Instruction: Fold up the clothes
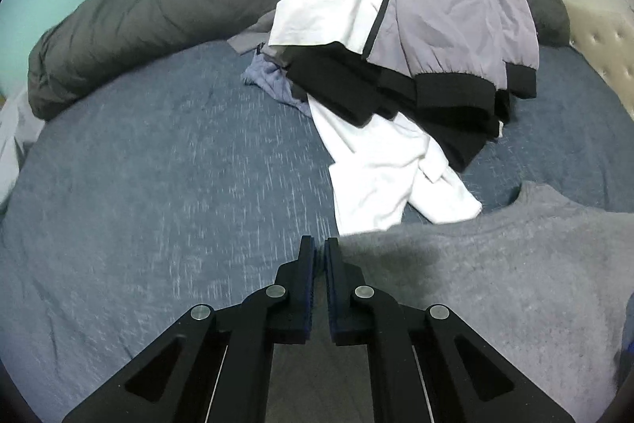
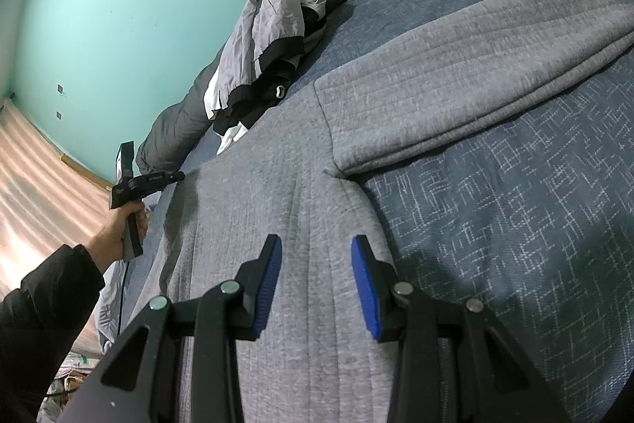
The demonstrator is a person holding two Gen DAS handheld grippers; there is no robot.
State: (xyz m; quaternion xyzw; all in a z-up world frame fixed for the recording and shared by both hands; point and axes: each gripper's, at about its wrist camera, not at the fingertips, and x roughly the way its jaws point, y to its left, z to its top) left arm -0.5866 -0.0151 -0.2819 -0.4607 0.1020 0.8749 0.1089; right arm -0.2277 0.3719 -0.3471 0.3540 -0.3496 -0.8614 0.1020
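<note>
The big bed has a blue cover. A grey sweater lies spread flat on it, one sleeve folded over, so folding has only begun. At one o'clock waits a messy pile of clothes. The left hand-held gripper is squeezed shut on nothing. The right hand-held gripper is half open over the sweater, holding nothing.

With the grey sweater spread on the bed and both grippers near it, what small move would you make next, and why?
Probably close the right gripper on the grey sweater. Its jaws stand open over the body just below the sleeve, which already lies folded across. The left gripper is shut, seemingly with nothing between its jaws, at the sweater's far edge, so the right side looks readier to grip for the next fold.
</note>
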